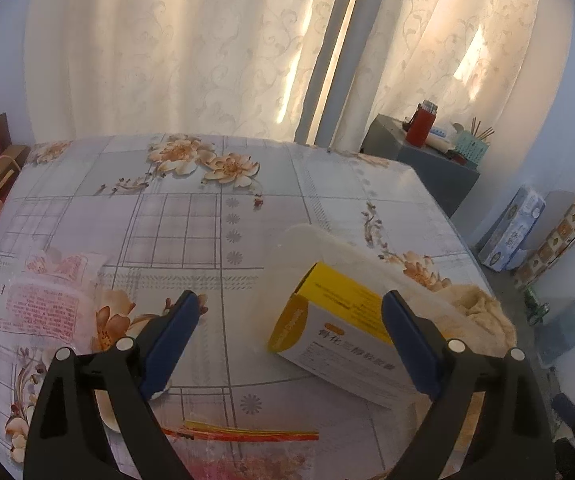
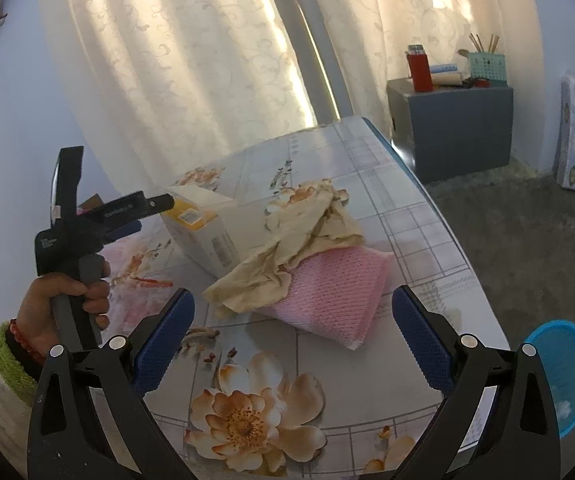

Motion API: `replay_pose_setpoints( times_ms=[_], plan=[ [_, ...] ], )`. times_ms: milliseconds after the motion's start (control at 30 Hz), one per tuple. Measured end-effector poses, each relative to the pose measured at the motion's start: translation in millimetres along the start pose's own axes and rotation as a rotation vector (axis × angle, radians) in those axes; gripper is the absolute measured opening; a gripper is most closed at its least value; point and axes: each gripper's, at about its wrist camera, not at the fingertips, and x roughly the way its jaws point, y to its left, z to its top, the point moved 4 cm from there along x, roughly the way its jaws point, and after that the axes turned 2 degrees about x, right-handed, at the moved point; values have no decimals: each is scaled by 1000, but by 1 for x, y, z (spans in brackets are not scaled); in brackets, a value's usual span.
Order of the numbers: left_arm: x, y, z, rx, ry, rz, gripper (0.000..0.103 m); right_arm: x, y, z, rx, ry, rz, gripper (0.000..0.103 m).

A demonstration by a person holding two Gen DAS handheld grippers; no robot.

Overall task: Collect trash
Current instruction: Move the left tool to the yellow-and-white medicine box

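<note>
Yellow-and-white cardboard box (image 1: 339, 320) lies on the floral tablecloth (image 1: 191, 216), between the left gripper's (image 1: 287, 336) spread blue pads, untouched. The right gripper (image 2: 293, 340) gapes near a crumpled beige cloth (image 2: 287, 248) on a pink towel (image 2: 335, 296)

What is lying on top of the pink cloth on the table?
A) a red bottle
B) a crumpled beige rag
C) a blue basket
B: the crumpled beige rag is draped over the far end of the pink cloth, next to the yellow and white box.
</note>
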Motion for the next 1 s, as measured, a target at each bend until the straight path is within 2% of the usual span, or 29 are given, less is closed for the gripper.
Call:
replay_pose_setpoints(
  times_ms=[333, 633, 1000],
  plan=[
    [-10, 7, -10, 22, -2, 4, 90, 0, -1, 0, -2, 2, 5, 95],
    [-30, 25, -29, 76, 52, 40, 90, -3, 3, 1, -15, -4, 9, 95],
    [-93, 54, -65, -50, -14, -45, 90, -7, 14, -4, -27, 5, 31, 95]
  ],
)
